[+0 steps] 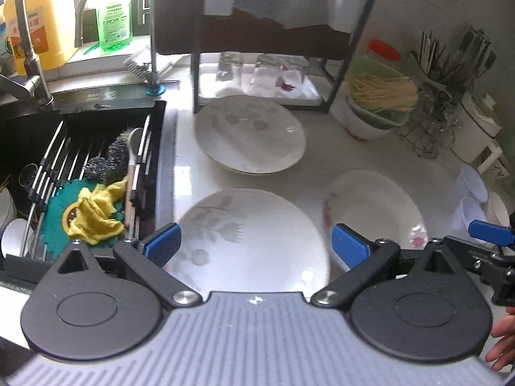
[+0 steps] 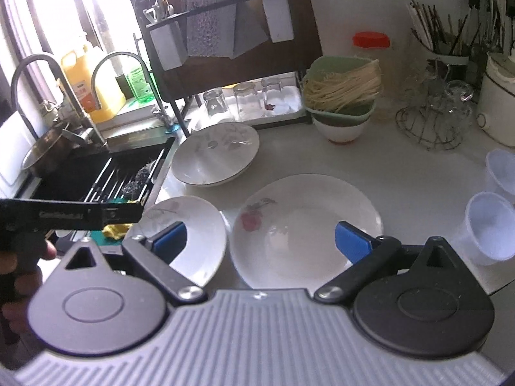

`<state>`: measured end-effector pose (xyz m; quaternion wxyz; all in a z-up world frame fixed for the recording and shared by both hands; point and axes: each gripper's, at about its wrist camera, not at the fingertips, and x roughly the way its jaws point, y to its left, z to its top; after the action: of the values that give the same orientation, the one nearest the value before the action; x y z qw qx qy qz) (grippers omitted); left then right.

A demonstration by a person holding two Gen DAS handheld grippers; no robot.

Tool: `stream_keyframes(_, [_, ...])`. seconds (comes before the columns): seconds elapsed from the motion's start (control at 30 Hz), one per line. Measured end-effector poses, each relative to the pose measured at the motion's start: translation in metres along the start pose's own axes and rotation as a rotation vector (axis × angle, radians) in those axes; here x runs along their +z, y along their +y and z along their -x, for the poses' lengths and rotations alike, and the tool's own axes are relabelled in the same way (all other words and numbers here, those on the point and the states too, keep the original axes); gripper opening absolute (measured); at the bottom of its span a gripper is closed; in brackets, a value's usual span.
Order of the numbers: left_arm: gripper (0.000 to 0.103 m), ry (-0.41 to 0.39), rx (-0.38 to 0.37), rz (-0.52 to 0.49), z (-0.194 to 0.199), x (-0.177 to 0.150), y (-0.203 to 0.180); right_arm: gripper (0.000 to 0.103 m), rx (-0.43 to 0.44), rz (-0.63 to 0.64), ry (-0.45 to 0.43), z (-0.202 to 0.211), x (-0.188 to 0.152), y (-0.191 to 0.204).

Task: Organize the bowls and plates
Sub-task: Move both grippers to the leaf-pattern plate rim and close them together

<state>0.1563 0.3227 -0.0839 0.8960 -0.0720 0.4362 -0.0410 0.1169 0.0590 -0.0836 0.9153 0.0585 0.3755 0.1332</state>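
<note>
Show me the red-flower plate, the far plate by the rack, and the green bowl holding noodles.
red-flower plate [image 2: 305, 228]: right wrist view, its centre.
far plate [image 1: 251, 133]: left wrist view, its centre.
green bowl [image 2: 334, 64]: right wrist view, back rim.

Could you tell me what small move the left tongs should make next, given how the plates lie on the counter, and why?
Probably ease the left tongs forward and down onto the near rim of the white grey-flowered plate. The tongs are open and empty, hovering above that plate, which lies alone on the white counter, apart from the white red-flowered plate.
</note>
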Motion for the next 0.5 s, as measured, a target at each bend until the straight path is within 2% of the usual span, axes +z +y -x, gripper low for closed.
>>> stream_keyframes(0.23, [0.100, 0.034, -0.025, -0.005, -0.016, -0.003, 0.043, 0.098, 0.021, -0.092, 0.055, -0.025, -0.007, 0.023])
stream_keyframes(0.3, [0.100, 0.038, -0.034, -0.009, -0.021, -0.004, 0.050, 0.091, 0.014, -0.111, 0.070, -0.032, -0.010, 0.030])
stream_keyframes(0.37, [0.095, 0.043, -0.047, -0.010, -0.028, -0.007, 0.057, 0.083, 0.032, -0.134, 0.094, -0.040, -0.013, 0.034])
stream_keyframes(0.4, [0.090, 0.048, -0.048, -0.007, -0.031, -0.008, 0.059, 0.077, 0.040, -0.145, 0.104, -0.043, -0.014, 0.036])
stream_keyframes(0.47, [0.084, 0.064, -0.062, -0.001, -0.041, -0.010, 0.065, 0.074, 0.044, -0.164, 0.129, -0.052, -0.017, 0.038])
stream_keyframes(0.5, [0.080, 0.065, -0.066, 0.002, -0.045, -0.011, 0.066, 0.070, 0.042, -0.172, 0.141, -0.057, -0.018, 0.039])
